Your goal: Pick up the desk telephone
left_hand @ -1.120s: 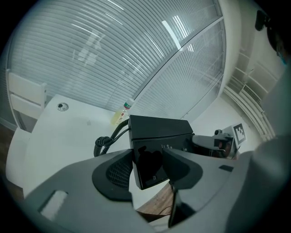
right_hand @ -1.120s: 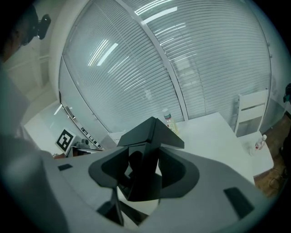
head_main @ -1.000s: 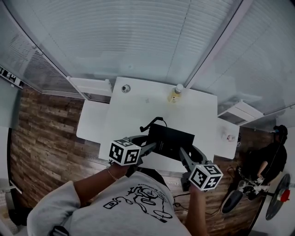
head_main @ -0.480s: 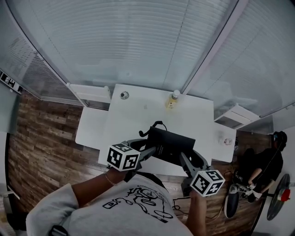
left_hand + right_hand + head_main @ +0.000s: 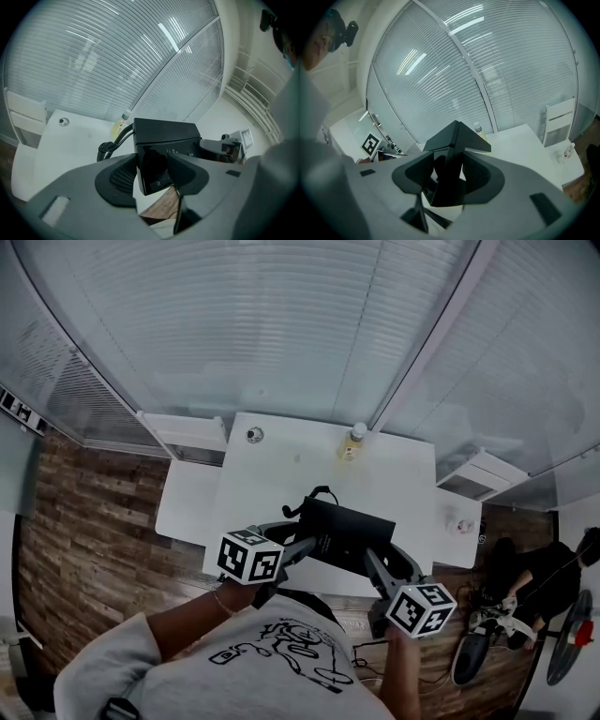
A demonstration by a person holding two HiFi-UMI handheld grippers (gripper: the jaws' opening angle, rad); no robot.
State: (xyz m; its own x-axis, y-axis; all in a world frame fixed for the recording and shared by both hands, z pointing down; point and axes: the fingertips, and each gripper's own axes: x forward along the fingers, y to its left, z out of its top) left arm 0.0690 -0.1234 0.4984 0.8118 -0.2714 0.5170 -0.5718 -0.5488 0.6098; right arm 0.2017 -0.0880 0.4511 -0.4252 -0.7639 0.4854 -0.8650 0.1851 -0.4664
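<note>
Shiny black boxy desk telephone [image 5: 345, 534] with curly cord [image 5: 302, 503], tight in left gripper [image 5: 302, 547] jaws and right gripper [image 5: 382, 564] just-closing jaws.

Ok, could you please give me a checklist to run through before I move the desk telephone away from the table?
1. Left gripper shut on the desk telephone: ok.
2. Right gripper shut on it: ok; its jaws have just been closing, with the telephone's edge between them.
3. Telephone clear of the table: cannot tell for certain; floor shows beneath its near corner.
4. Coiled cord free to follow: cannot tell, its far end is hidden.
5. Bottle out of the way: ok, it stands apart at the table's far edge.
</note>
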